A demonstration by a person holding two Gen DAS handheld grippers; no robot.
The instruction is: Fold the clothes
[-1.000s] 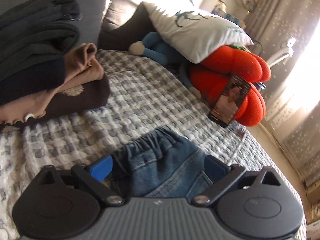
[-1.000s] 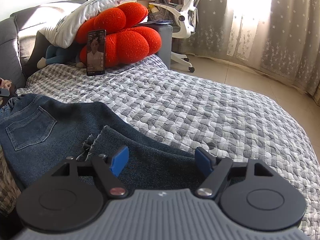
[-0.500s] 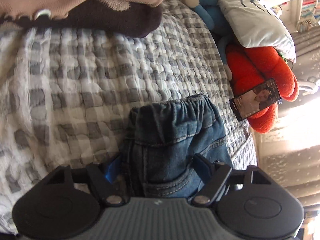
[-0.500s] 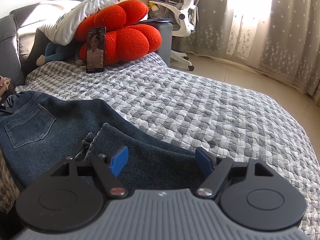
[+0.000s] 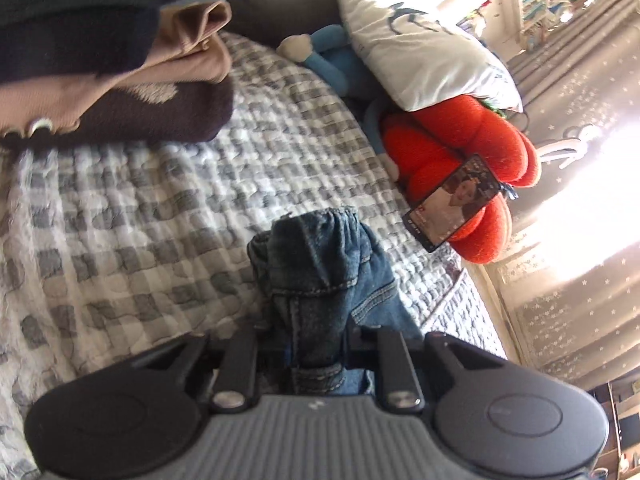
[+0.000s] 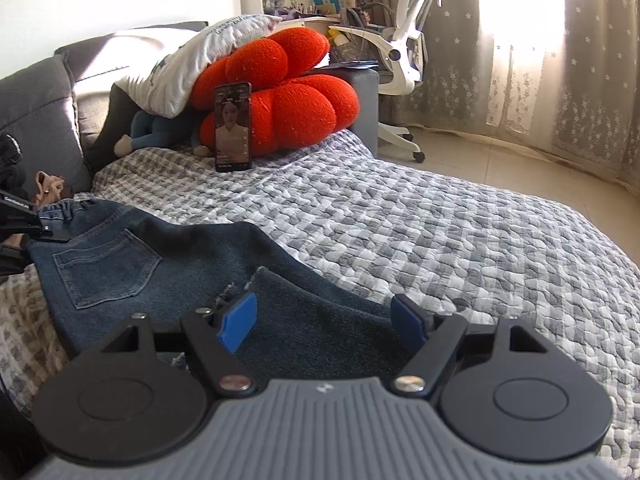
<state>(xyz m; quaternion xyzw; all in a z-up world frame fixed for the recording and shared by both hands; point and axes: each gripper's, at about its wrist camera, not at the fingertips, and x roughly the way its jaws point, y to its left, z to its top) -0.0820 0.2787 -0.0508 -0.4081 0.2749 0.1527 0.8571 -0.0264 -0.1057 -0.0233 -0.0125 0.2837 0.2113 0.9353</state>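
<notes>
Dark blue denim jeans (image 6: 168,256) are lying flat on the grey checked quilt (image 6: 440,220). The left gripper (image 5: 316,344) is closing, its jaws pinching the bunched elastic waistband, while the right gripper (image 6: 324,316) is hovering wide open, holding nothing, over the hems. Next, probably, clamping the hems for folding.

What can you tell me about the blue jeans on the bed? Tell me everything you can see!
The jeans are dark blue denim with lighter stitching, a back pocket and a gathered, stretchy waistband. They lie spread across the grey checked quilt, pocket side up, with frayed leg ends near the right gripper, whose blue pads sit open on either side of one leg. The left gripper is closing on the bunched waistband, with denim squeezed between its jaws.
</notes>
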